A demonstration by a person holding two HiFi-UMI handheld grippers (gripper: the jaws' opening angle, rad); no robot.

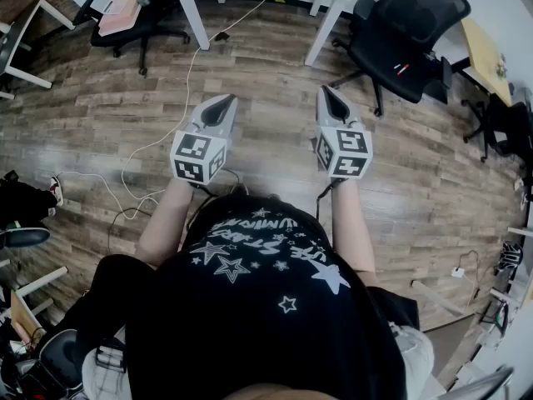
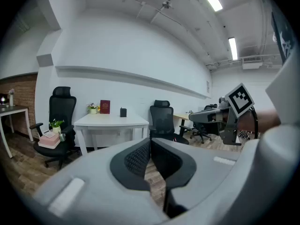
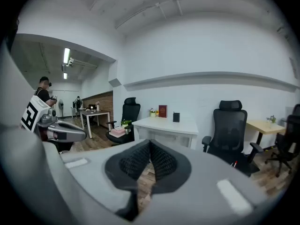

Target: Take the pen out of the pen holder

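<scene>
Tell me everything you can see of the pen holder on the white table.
The pen holder is a small, dark, straight-sided cup standing upright on the white table, near its back edge. To its left, apart from it, stand a red book and a small potted plant. Only the tabletop touches it. It is too far off to tell its material or whether a pen sticks out.

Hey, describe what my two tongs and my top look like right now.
Left tongs and right tongs: grey, tapering shells with black ribbed pads, each carrying a white cube with black square markers. You wear a black shirt with white stars and lettering.
</scene>
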